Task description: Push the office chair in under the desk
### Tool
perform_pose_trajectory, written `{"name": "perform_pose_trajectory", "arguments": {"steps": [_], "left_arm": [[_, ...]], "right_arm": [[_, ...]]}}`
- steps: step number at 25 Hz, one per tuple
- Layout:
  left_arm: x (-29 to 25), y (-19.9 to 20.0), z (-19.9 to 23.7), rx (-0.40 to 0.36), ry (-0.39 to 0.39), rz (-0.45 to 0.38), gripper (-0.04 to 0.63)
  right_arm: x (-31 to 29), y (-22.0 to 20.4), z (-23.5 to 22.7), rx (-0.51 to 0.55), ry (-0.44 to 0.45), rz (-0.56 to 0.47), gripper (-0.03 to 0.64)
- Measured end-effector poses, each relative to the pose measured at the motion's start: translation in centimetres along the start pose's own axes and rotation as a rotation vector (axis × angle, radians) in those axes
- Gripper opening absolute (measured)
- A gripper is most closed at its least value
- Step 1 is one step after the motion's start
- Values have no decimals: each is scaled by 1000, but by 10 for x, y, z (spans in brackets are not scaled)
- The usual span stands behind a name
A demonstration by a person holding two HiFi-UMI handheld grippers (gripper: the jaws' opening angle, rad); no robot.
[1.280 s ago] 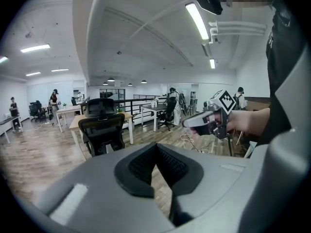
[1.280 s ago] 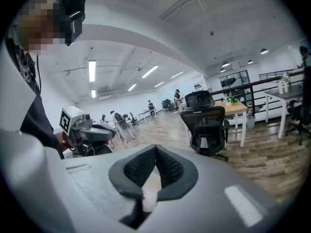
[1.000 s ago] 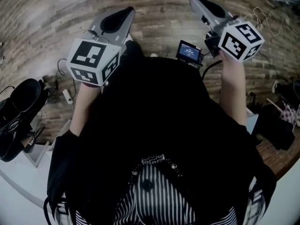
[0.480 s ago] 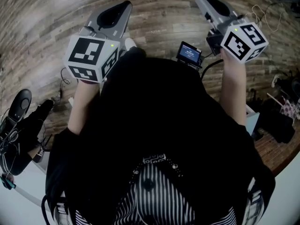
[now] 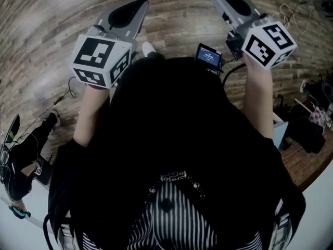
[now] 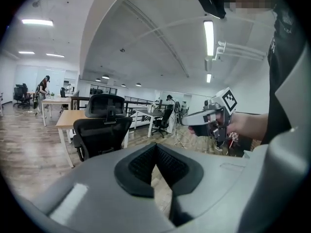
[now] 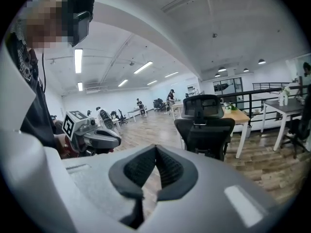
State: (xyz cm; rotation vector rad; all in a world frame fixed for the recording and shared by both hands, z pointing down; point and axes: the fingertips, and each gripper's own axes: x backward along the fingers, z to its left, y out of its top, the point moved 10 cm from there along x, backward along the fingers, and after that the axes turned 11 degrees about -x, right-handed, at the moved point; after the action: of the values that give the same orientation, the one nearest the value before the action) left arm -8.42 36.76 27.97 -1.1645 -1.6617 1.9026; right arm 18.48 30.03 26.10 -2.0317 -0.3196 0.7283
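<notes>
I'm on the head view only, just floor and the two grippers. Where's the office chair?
Observer: Ahead of you. The left gripper view shows the black office chair with its back toward the grippers.
Operator: And the desk?
Observer: The wooden desk stands just beyond the chair.
Operator: Is either gripper holding anything?
Observer: No. The left gripper and the right gripper are both shut with nothing between their jaws.
</notes>
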Motion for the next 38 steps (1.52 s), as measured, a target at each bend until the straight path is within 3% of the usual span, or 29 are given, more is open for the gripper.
{"name": "perform_pose_trajectory", "arguments": {"steps": [10, 25, 38], "left_arm": [[-2, -25, 77, 63, -37, -49, 2], [15, 7, 73, 37, 60, -74, 2], [-101, 55, 174, 28, 116, -80, 2]], "right_arm": [[-81, 10, -9, -43, 14, 48, 0], [-98, 43, 9, 28, 145, 21, 0], [-185, 128, -101, 14, 215, -2, 0]]}}
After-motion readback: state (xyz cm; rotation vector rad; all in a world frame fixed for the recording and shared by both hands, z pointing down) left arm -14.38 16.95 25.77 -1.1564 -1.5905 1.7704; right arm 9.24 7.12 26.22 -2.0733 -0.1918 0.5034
